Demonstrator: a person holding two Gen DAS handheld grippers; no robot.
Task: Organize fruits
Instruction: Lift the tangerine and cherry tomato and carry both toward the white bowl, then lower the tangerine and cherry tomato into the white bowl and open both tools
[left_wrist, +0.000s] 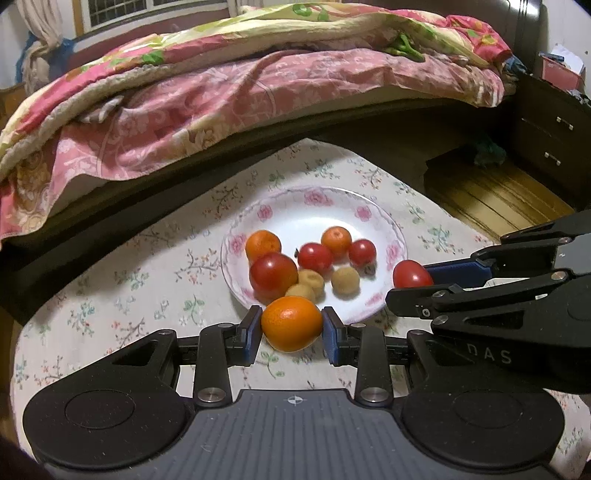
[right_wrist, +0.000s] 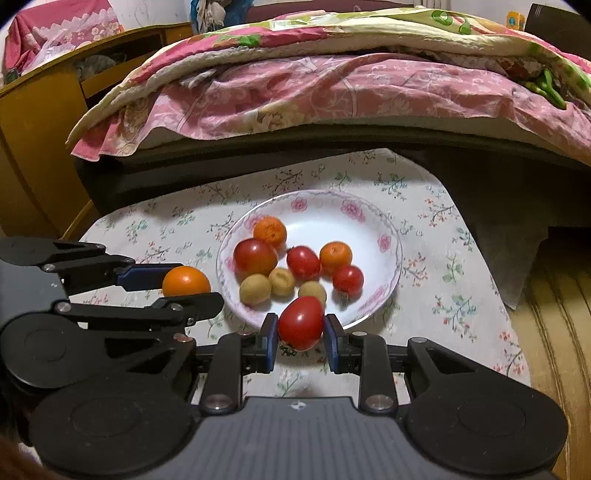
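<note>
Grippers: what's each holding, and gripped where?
Left gripper clamps an orange across its sides; right gripper clamps a red tomato across its sides.

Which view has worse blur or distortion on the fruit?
Left wrist view: held orange sharp, plate fruit slightly soft, bed edge bowed by the fisheye, corners dark. Right wrist view: held tomato sharp with a small glare spot, plate fruit slightly soft too, same bowing. Neither is clearly worse.

Floral-clothed table (left_wrist: 110, 295) — flowered plate (left_wrist: 369, 206)
</note>
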